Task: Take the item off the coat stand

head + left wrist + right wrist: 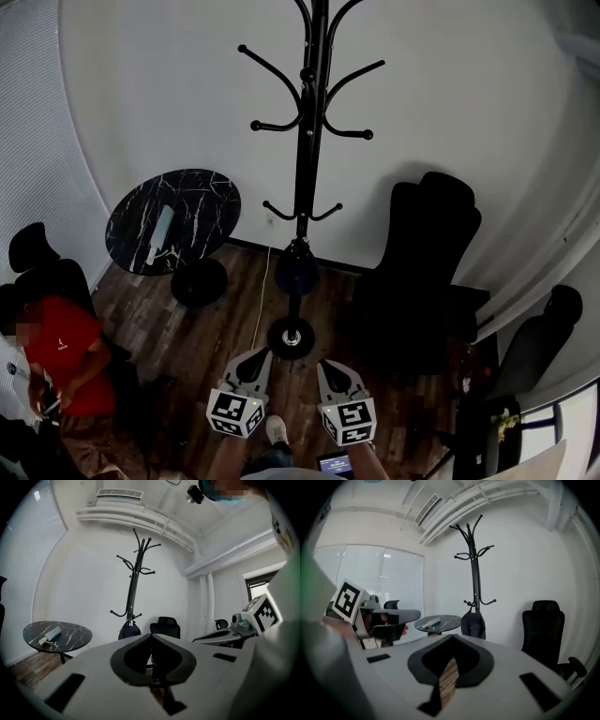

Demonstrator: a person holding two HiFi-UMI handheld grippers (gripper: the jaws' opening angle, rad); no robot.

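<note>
While my left gripper and right gripper both sit pinched together with nothing in them, the dark navy soft bag hangs on the tall black metal coat stand.

My two claws are low in the head view, side by side over the dark wood plank floor, apart from the stand's round base. The bag hangs low on the pole, under the lowest pair of hooks and just above the base; neither claw touches it. A round black marble side table with a pale roll lying on it stands left of the stand, and a black office chair stands to the right. A person in a red shirt sits at far left.
</note>
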